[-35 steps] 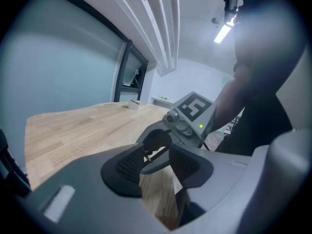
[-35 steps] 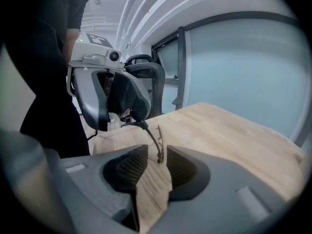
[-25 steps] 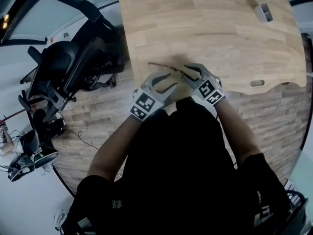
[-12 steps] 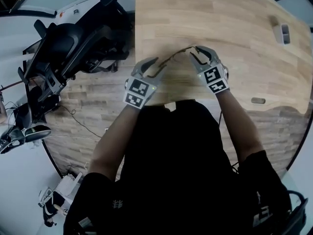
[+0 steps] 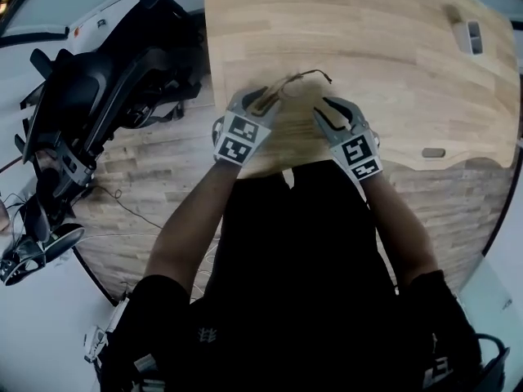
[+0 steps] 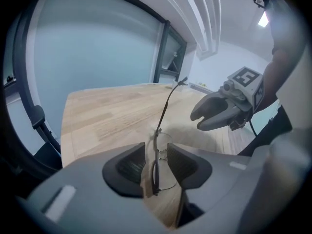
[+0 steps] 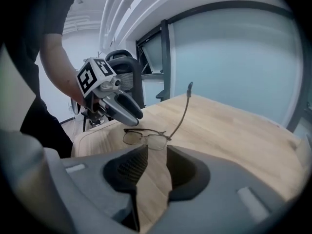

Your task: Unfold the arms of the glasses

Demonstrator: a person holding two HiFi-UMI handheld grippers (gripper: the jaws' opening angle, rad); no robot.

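We see left hand-held gripper (image 5: 260,100) w/ jaws just been closing, yet apart: glasses (image 6: 156,165) front between them, unpressed. Glasses on desk (image 5: 368,47) nr front edge, one arm up. Right hand-held gripper (image 7: 155,150) gapes empty, just beside.

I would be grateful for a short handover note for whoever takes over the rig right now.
Left hand-held gripper: open; jaws have just been closing around the thin dark-framed glasses, pads not yet pressing.
Right hand-held gripper: open, empty, just short of the glasses.
Glasses appear to rest on the light wooden table.
Done: one arm unfolded, sticking up.
Left: the second arm, which I cannot make out.
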